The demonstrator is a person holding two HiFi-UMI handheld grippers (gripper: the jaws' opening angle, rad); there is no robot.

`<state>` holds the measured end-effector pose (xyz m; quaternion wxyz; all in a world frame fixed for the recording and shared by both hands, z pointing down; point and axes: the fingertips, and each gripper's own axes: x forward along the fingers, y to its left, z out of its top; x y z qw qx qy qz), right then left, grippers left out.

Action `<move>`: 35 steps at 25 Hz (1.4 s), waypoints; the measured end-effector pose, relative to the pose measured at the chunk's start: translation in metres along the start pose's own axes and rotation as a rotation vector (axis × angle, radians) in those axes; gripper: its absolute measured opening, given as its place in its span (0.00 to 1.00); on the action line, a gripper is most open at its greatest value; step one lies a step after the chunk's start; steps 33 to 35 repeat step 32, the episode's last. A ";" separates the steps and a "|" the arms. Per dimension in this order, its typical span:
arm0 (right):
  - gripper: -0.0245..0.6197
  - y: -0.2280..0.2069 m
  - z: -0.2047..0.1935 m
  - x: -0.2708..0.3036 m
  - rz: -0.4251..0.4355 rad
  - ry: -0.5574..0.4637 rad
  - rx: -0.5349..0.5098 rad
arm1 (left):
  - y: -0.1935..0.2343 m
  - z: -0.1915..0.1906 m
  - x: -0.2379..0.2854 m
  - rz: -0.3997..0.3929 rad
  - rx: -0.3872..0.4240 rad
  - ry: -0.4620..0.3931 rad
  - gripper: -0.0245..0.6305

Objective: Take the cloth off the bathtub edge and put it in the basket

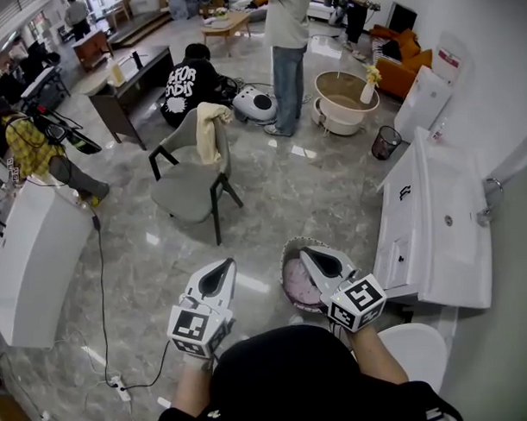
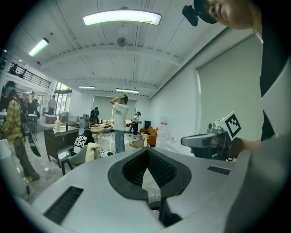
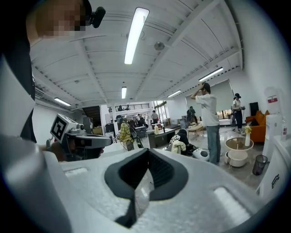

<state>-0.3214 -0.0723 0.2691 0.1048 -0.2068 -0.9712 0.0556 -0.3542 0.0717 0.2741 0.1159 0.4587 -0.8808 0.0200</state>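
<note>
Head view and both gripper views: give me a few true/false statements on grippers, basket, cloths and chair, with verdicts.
1. The left gripper and the right gripper both have their jaws together with nothing between them. True.
2. The pink cloth hangs from the right gripper. False: it lies in the basket, and the gripper is empty.
3. In the head view the basket shows by the right gripper, not the left. True.
4. The grey chair has a bare back. False: a cream cloth is draped over it.
</note>
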 end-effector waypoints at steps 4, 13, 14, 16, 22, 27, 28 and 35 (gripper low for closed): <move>0.03 0.005 0.001 0.005 0.013 -0.003 0.000 | 0.003 0.003 -0.002 0.002 0.007 -0.004 0.06; 0.03 0.006 -0.005 0.006 0.014 -0.008 0.037 | 0.002 -0.001 -0.006 0.004 0.015 0.007 0.06; 0.03 0.007 -0.005 0.006 0.016 -0.008 0.039 | 0.001 -0.001 -0.007 0.005 0.015 0.008 0.06; 0.03 0.009 -0.005 0.006 0.021 -0.006 0.040 | 0.001 -0.001 -0.009 0.007 0.012 0.008 0.06; 0.03 0.013 -0.010 0.006 0.025 0.001 0.047 | 0.000 -0.003 -0.013 0.008 0.014 0.011 0.06; 0.03 0.012 -0.015 0.006 0.021 0.008 0.058 | 0.001 -0.008 -0.013 0.011 0.008 0.020 0.06; 0.03 0.011 -0.015 0.006 0.020 0.010 0.060 | 0.001 -0.008 -0.013 0.012 0.008 0.021 0.06; 0.03 0.005 -0.014 0.002 0.014 0.011 0.062 | -0.002 -0.005 -0.010 0.015 0.010 0.020 0.06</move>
